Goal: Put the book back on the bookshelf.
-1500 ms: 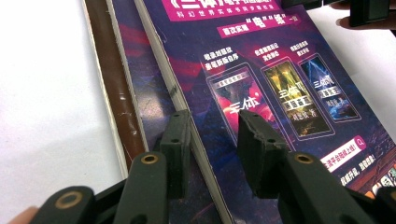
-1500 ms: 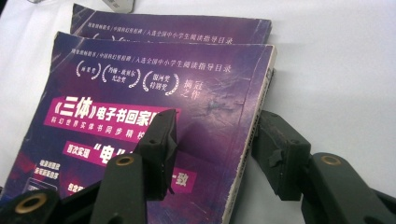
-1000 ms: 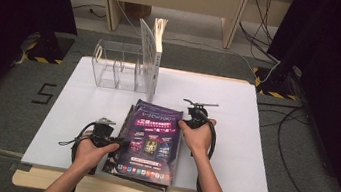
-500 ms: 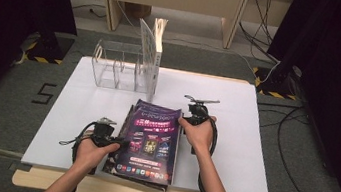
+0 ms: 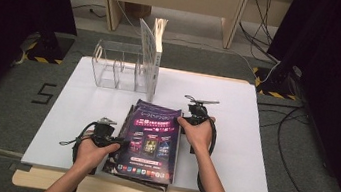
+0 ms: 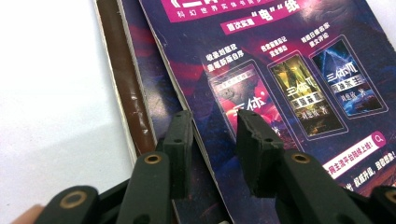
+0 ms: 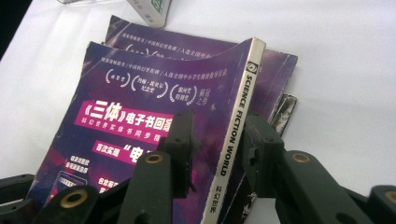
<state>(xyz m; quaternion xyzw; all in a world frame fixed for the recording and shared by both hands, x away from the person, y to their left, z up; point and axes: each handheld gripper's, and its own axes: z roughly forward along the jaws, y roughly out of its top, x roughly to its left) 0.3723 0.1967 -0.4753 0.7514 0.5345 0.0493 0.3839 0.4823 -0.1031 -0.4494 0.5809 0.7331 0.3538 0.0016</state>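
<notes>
Magazine stack (image 5: 149,141) lower centre of worktop (image 5: 248,137); left claw (image 6: 212,140) straddles top cover's edge, right claw (image 7: 217,140) just opening around its spine, neither clamped: seat pads fully before squeezing.

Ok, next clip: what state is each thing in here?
top magazine: on the stack, spine edge lifted.
standing book: upright at the clear rack's right end.
left gripper: open, magazine's edge between jaws.
right gripper: open, jaws have just been opening, spine between them.
</notes>
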